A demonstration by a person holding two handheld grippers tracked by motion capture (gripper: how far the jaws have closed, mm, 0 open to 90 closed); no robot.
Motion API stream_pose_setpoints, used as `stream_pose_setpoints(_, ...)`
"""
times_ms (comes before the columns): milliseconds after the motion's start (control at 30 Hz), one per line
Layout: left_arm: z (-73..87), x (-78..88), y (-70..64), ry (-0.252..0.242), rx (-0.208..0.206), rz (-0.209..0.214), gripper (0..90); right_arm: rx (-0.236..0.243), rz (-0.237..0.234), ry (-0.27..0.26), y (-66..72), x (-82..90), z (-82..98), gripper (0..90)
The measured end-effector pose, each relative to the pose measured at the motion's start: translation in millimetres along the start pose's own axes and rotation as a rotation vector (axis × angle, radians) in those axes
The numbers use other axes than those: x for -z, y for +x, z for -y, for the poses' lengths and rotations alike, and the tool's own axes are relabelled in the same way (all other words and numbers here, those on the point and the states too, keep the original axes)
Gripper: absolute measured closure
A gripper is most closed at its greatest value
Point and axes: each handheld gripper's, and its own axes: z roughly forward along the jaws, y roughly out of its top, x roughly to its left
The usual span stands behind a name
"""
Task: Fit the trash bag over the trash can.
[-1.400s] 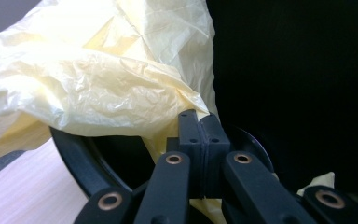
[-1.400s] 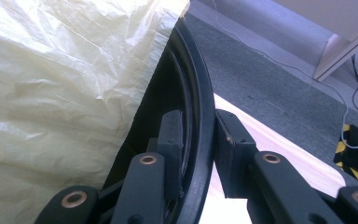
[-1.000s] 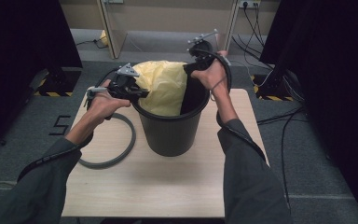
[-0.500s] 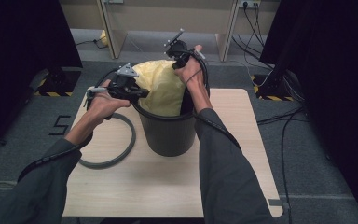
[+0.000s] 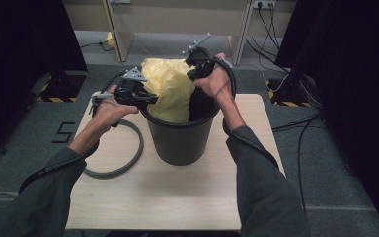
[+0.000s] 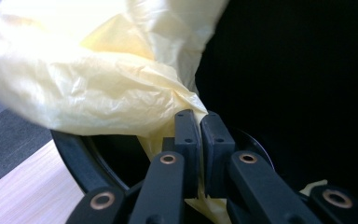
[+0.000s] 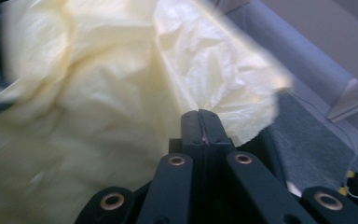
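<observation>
I am pinching the yellow bag (image 6: 121, 88) in my left gripper (image 5: 145, 97) at the bin (image 5: 180, 140) rim, frame centre. Farther back, my right gripper (image 5: 197, 73), jaws having just closed, is clamping another fold. Thin film may be tearing or slipping if I pull apart.

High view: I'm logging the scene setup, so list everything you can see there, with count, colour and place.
bin: one, black, centre of the table.
bin liner: one, pale yellow, bunched over the bin's mouth.
ring: one, grey, flat on the table left of the bin.
table: one, light wood.
cables: several, black, on the floor at right.
left gripper: one, black, shut on the bin liner at the bin's left rim.
right gripper: one, black, shut on the bin liner at the far rim.
</observation>
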Motion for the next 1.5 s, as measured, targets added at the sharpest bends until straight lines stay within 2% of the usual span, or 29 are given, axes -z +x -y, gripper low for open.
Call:
stream_pose_setpoints(133, -1.8, 2.5, -0.4, -0.008, 0.022, 0.001, 77.5, 0.013, -0.032, 0.000, 6.0, 15.5, 23.9, 90.0)
stream_pose_setpoints(167, -3.5, 4.5, -0.3, -0.014, 0.035, 0.007, 73.1, 0.007, -0.044, -0.003, 7.0, 18.7, 29.5, 90.0)
stream_pose_setpoints(200, -7.2, 8.3, 0.9, -0.018, 0.064, 0.015, 65.6, 0.002, -0.054, -0.009, 8.0, 21.9, 34.7, 90.0)
stream_pose_setpoints(233, -10.1, 11.1, 2.0, -0.024, 0.082, 0.015, 54.1, 0.005, -0.071, -0.017, 9.0, 25.2, 40.6, 90.0)
stream_pose_setpoints(267, -14.6, 15.3, 4.2, -0.037, 0.100, 0.012, 49.0, 0.003, -0.080, -0.018, 9.7, 27.1, 44.0, 90.0)
stream_pose_setpoints(367, -29.9, 26.1, 17.0, -0.092, 0.159, -0.040, 37.1, 0.000, -0.111, -0.022, 11.4, 31.6, 56.6, 90.0)
stream_pose_setpoints(433, -38.3, 27.8, 28.6, -0.108, 0.217, -0.059, 33.1, -0.010, -0.134, -0.027, 12.5, 32.5, 64.2, 90.0)
stream_pose_setpoints(500, -44.5, 25.1, 37.0, -0.125, 0.253, -0.075, 33.5, -0.012, -0.164, -0.030, 15.3, 33.4, 70.2, 90.0)
stream_pose_setpoints(567, -49.3, 17.8, 42.1, -0.115, 0.278, -0.084, 32.6, -0.008, -0.179, -0.033, 19.0, 35.4, 74.4, 90.0)
stream_pose_setpoints(633, -52.4, 8.4, 46.6, -0.140, 0.308, -0.088, 31.5, -0.006, -0.200, -0.038, 21.4, 37.2, 77.2, 90.0)
stream_pose_setpoints(667, -53.7, 3.7, 48.4, -0.150, 0.329, -0.070, 30.4, -0.006, -0.203, -0.041, 21.9, 37.5, 78.1, 90.0)
stream_pose_setpoints(700, -54.6, -1.5, 49.1, -0.151, 0.352, -0.068, 30.6, -0.011, -0.202, -0.045, 22.5, 37.6, 78.7, 90.0)
stream_pose_setpoints(733, -55.0, -6.9, 49.2, -0.144, 0.354, -0.081, 32.4, -0.014, -0.208, -0.052, 23.2, 37.3, 79.0, 90.0)
stream_pose_setpoints(767, -55.0, -12.0, 48.8, -0.142, 0.342, -0.078, 38.2, -0.017, -0.215, -0.057, 23.7, 36.6, 79.3, 90.0)
stream_pose_setpoints(833, -54.7, -18.6, 45.6, -0.144, 0.298, -0.065, 60.0, -0.020, -0.215, -0.055, 24.3, 35.3, 79.5, 90.0)
stream_pose_setpoints(900, -55.1, -20.1, 40.1, -0.128, 0.281, -0.067, 78.8, -0.022, -0.218, -0.060, 23.4, 35.3, 80.6, 90.0)
stream_pose_setpoints(967, -55.3, -17.5, 34.8, -0.114, 0.247, -0.060, 87.9, -0.020, -0.220, -0.061, 21.6, 37.2, 82.4, 90.0)
stream_pose_setpoints(1033, -53.3, -12.4, 29.8, -0.105, 0.212, -0.036, 89.6, -0.028, -0.217, -0.063, 17.6, 39.8, 84.3, 87.7)
stream_pose_setpoints(1067, -51.6, -9.7, 26.2, -0.102, 0.186, -0.026, 89.6, -0.047, -0.215, -0.067, 14.6, 41.3, 84.8, 81.9)
stream_pose_setpoints(1100, -49.2, -7.1, 22.2, -0.096, 0.152, -0.019, 89.7, -0.081, -0.207, -0.084, 11.0, 43.4, 84.6, 73.3)
stream_pose_setpoints(1167, -43.4, -2.4, 14.8, -0.085, 0.107, 0.000, 89.7, -0.123, -0.185, -0.113, 1.7, 48.7, 81.8, 66.1)
stream_pose_setpoints(1200, -39.7, -0.5, 11.3, -0.074, 0.089, 0.011, 89.7, -0.159, -0.166, -0.129, -3.7, 51.2, 78.7, 59.9)
stream_pose_setpoints(1233, -37.2, 0.7, 9.3, -0.066, 0.076, 0.016, 89.7, -0.223, -0.138, -0.158, -11.3, 53.0, 73.1, 52.5)
stream_pose_setpoints(1267, -35.6, 1.5, 8.3, -0.062, 0.069, 0.015, 89.6, -0.268, -0.118, -0.172, -17.8, 53.7, 67.7, 51.8)
stream_pose_setpoints(1300, -33.8, 2.8, 7.6, -0.056, 0.061, 0.012, 89.6, -0.289, -0.106, -0.178, -22.4, 53.2, 63.4, 48.3)
stream_pose_setpoints(1367, -31.0, 5.7, 7.7, -0.055, 0.055, 0.012, 89.6, -0.364, -0.069, -0.172, -34.1, 48.5, 52.0, 43.8)
stream_pose_setpoints(1467, -27.9, 10.4, 9.0, -0.055, 0.045, 0.014, 89.5, -0.409, -0.016, -0.143, -45.8, 37.4, 39.4, 44.5)
stream_pose_setpoints(1500, -27.1, 11.9, 9.9, -0.055, 0.047, 0.015, 89.5, -0.411, -0.002, -0.124, -47.6, 32.9, 37.3, 45.8)
